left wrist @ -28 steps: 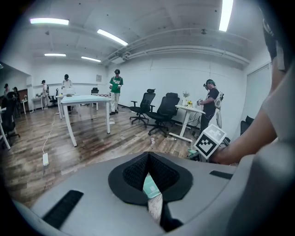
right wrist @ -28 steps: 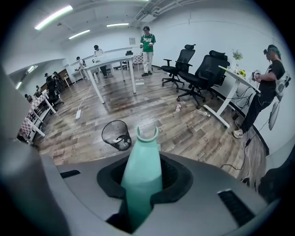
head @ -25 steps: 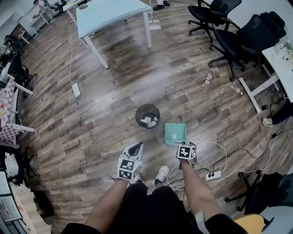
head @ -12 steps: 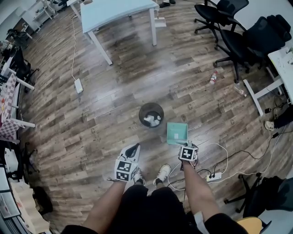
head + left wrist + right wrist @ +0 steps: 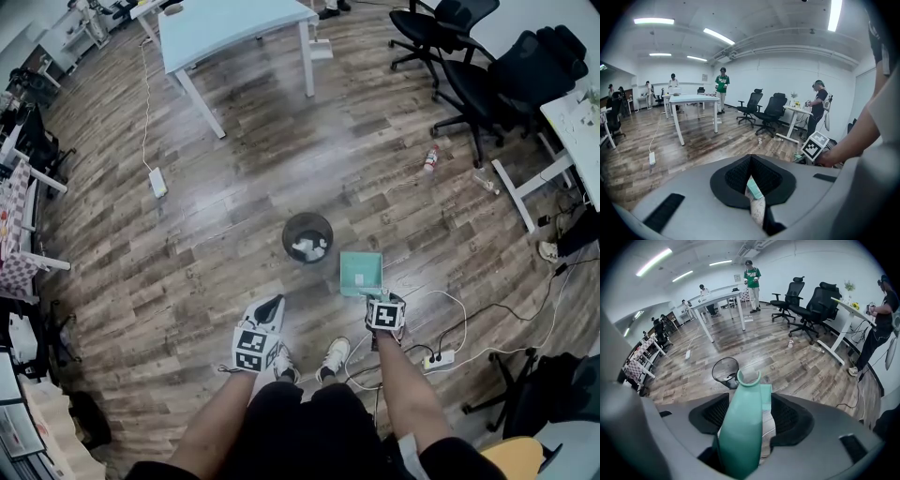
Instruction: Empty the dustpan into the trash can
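Note:
A teal dustpan (image 5: 360, 272) rests flat on the wood floor just right of a round black mesh trash can (image 5: 307, 237) that holds white paper scraps. My right gripper (image 5: 380, 298) is at the pan's near edge, pointing steeply down. In the right gripper view the upright teal handle (image 5: 740, 427) stands between the opening jaws with gaps on both sides, and the can (image 5: 725, 371) lies just beyond. My left gripper (image 5: 270, 307) hovers near my feet, left of the pan, tips together and holding nothing.
A light blue table (image 5: 234, 28) stands at the back, with black office chairs (image 5: 487, 66) at the back right. A bottle (image 5: 429, 157) lies on the floor. A power strip (image 5: 438, 359) and cables lie right of my feet. Another strip (image 5: 157, 183) is far left.
My left gripper has drifted slightly left and toward me. The dustpan stays on the floor beside the can, with my right gripper still at its handle.

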